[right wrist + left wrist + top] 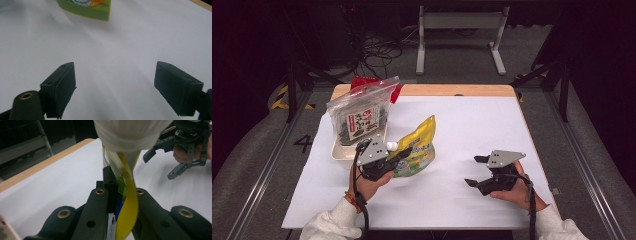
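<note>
Left gripper (117,195) clamps yellow pouch (418,145), top blurred; right gripper (478,171) spread wide.

— So where were we, a kitchen?

— No, that looked like a lab or a test room. The table (472,130) was a wooden top under a plain white sheet, standing alone on a grey floor (542,55).

— And what was around it?

— Dark metal frame struts (292,90) ran at the left and right edges, and yellow-black hazard tape (279,100) sat on the floor at the left. A tangle of cables (379,50) lay at top centre, beside a grey metal stand (459,22). The far background was dark.
</note>
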Available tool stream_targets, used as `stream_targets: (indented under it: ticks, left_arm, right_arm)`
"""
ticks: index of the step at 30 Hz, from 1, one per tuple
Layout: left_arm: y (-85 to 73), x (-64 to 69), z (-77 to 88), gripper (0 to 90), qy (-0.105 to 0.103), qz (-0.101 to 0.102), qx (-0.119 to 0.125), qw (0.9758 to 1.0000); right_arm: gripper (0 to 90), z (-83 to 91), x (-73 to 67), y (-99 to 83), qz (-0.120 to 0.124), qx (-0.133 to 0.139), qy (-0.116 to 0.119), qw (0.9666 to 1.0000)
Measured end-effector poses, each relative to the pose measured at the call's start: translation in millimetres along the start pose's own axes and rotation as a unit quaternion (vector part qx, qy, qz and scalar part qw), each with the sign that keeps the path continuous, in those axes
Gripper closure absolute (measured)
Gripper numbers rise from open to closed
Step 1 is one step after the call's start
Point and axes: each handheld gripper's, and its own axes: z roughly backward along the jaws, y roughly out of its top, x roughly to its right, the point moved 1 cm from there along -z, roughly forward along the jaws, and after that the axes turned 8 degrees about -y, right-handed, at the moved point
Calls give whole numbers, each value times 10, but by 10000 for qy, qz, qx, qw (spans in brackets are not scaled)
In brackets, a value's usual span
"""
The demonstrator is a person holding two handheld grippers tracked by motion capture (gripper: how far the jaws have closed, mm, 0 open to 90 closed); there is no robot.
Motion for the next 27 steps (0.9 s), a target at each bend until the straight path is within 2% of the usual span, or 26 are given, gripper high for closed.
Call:
stream_targets:
  ticks: [5,7,11,19,27]
  left_arm:
    - [56,-24,180,888,124,-86,127,9998]
    - [80,-48,247,887,139,-121,125,9998]
    - [122,-86,353,887,181,-297,86,9994]
    - [55,-215,496,888,287,-277,55,9992]
    - [13,-314,755,887,495,-367,91,9981]
  right_arm:
    - [144,15,-2,-4,34,8,-132,9999]
    - [102,21,4,-9,26,-6,-201,9998]
    - [94,56,23,-22,-15,4,-212,9998]
    - [94,75,37,-49,-4,-47,-223,9997]
    - [101,42,29,-41,40,-93,-203,9997]
